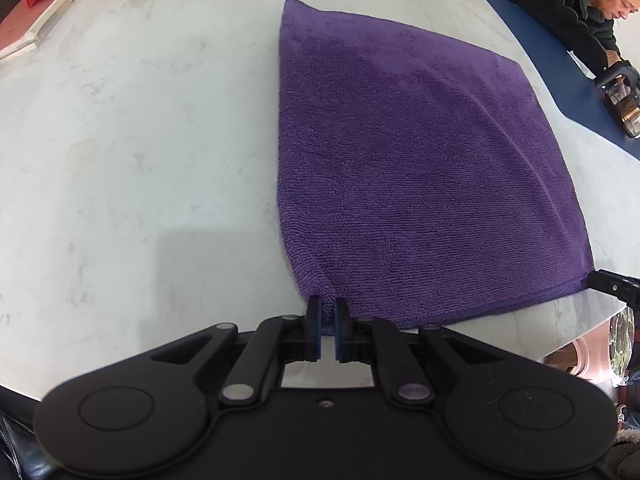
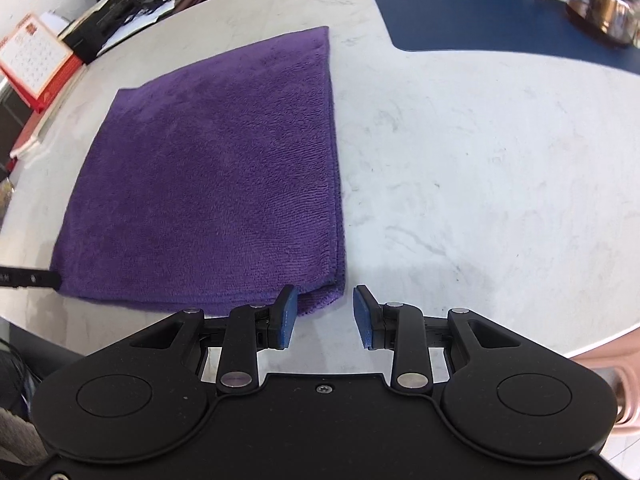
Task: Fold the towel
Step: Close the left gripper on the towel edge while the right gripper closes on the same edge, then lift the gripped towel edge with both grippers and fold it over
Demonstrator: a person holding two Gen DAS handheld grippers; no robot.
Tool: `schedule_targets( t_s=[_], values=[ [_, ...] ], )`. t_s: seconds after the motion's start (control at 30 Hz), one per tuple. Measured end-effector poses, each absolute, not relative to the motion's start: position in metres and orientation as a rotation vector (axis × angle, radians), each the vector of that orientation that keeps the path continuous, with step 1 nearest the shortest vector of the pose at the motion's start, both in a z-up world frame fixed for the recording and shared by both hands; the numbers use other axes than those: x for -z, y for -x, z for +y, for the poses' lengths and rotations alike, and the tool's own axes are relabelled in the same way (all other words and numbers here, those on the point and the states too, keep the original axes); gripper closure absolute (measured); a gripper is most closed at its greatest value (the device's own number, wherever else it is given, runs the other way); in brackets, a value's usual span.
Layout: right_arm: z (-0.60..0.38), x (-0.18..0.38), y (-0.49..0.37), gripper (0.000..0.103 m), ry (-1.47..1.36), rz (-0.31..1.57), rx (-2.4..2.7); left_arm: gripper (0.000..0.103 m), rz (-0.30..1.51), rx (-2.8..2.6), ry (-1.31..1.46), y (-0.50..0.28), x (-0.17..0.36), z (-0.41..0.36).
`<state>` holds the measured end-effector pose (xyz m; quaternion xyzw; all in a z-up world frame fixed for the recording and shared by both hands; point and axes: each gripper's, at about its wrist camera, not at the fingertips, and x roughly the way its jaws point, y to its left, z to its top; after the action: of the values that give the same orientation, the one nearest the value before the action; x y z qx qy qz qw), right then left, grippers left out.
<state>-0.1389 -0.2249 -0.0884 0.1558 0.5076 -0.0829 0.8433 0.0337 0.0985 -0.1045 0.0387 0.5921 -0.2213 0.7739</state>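
pale marble tabletop (image 2: pixel 480 160), purple towel (image 2: pixel 208 168) lying flat and already doubled. left tool (image 1: pixel 328 316) is clamped on its near corner; right tool (image 2: pixel 325 312) gapes, empty, astride the other corner and risks catching one layer only.

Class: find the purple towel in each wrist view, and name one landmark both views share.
Left wrist view: purple towel fills centre-right; its near-left corner is pinched in the left claw.
Right wrist view: purple towel lies centre-left; the open right claw is at its near-right corner.
Shared landmark: blue mat.
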Motion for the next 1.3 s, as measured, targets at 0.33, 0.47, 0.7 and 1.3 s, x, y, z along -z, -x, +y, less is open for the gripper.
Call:
schedule_targets(
  t_s=[0.33, 0.47, 0.7, 1.3],
  values=[
    [-0.23, 0.086, 0.14, 0.072, -0.413, 1.062, 0.164, 0.097, 1.291, 0.489, -0.083, -0.035, 0.105, 0.1],
    [-0.24, 0.09, 0.145, 0.071, -0.484, 1.07, 0.192, 0.097, 1.292, 0.495, -0.087, -0.036, 0.105, 0.1],
    [-0.237, 0.094, 0.141, 0.071, -0.553, 1.046, 0.17, 0.097, 1.294, 0.499, -0.086, -0.036, 0.105, 0.102],
    [-0.235, 0.098, 0.126, 0.096, -0.534, 1.03, 0.182, 0.097, 1.301, 0.514, -0.081, -0.038, 0.105, 0.104]
  ],
)
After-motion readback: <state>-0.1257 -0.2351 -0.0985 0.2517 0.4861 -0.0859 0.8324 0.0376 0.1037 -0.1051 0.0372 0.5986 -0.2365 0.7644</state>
